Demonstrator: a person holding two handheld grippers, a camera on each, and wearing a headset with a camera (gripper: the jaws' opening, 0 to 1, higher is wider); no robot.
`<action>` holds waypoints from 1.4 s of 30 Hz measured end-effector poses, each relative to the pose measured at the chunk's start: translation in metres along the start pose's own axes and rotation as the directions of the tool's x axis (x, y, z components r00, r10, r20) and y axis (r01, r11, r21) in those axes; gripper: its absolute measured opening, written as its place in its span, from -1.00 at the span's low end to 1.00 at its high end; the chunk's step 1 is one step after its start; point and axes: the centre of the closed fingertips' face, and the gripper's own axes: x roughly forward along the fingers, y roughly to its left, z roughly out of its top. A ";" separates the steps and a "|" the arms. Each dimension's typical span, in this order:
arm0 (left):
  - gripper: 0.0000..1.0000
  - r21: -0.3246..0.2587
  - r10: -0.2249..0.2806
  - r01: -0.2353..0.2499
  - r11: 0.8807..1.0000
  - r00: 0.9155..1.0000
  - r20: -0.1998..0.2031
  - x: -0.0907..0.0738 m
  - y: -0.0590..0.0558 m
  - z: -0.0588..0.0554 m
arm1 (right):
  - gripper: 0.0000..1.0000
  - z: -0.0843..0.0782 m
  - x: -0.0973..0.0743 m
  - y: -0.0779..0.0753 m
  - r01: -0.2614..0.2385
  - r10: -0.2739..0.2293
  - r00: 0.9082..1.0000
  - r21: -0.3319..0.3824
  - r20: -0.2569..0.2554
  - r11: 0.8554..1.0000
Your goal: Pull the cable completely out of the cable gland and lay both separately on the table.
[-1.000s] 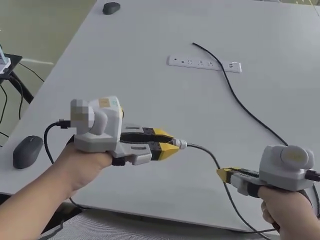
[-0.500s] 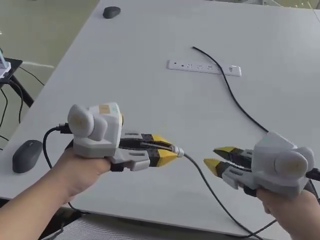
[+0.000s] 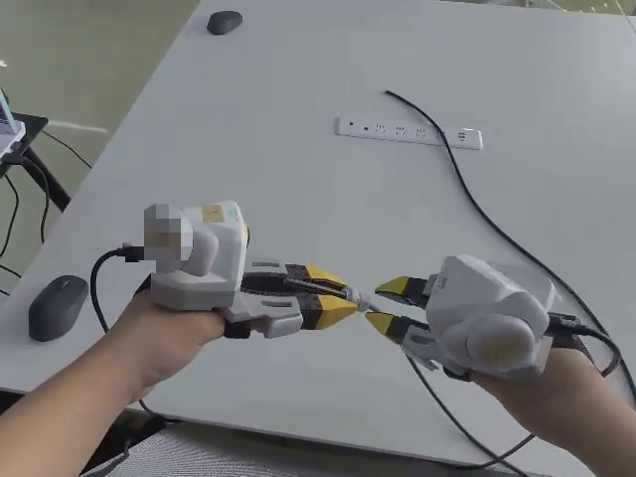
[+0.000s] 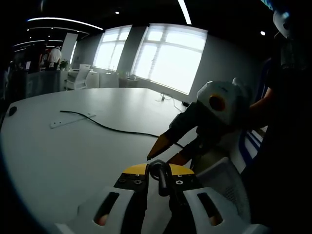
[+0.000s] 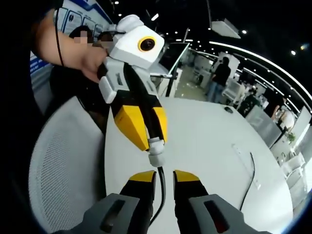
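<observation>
far left, near the edge of the white table (image 3: pixel 258 119): dark mouse (image 3: pixel 57 304), lying flat. second mouse (image 3: pixel 225 20) at the far end, well apart from the first.

next to the right: left gripper (image 3: pixel 348 300), held roughly level above the near table edge, pointing right. jaws drawn in to a narrow gap and clamped on the cable gland (image 3: pixel 357 296). gland pinched at the yellow tips, pale end sticking out to the right.

just right of the gland: right gripper (image 3: pixel 386 305), tips facing the left gripper's, close but not touching them. jaws parted, with a clear gap in the head view. in the right gripper view, grey cable (image 5: pixel 161 187) runs down between the two yellow tips; contact with either tip cannot be determined.

cable seated in the gland, leaving its pale end and dropping below the right gripper past the near table edge. gland and cable both held in the air, neither resting on the table.

further right and back: white power strip (image 3: pixel 409 131), lying flat. black lead (image 3: pixel 477 204) crossing near its right end and running toward the near right of the table.
</observation>
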 end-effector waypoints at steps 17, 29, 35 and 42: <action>-0.71 -0.001 -0.007 0.007 1.000 1.000 0.002 0.001 -0.005 -0.001 | -1.00 -0.001 0.004 0.007 -0.007 0.007 1.000 0.010 0.022 1.000; -0.71 -0.001 -0.003 0.003 1.000 1.000 0.019 0.001 -0.003 0.003 | -1.00 -0.017 0.006 -0.002 0.029 -0.028 1.000 0.077 -0.011 0.997; -0.71 -0.007 -0.001 0.001 1.000 1.000 0.028 -0.001 0.001 0.005 | -1.00 -0.041 0.006 -0.007 0.045 -0.037 0.997 0.128 -0.061 0.991; -0.71 -0.014 0.003 -0.003 1.000 1.000 0.027 0.000 0.001 0.004 | -1.00 -0.072 0.006 -0.010 0.055 -0.030 0.994 0.233 -0.108 0.971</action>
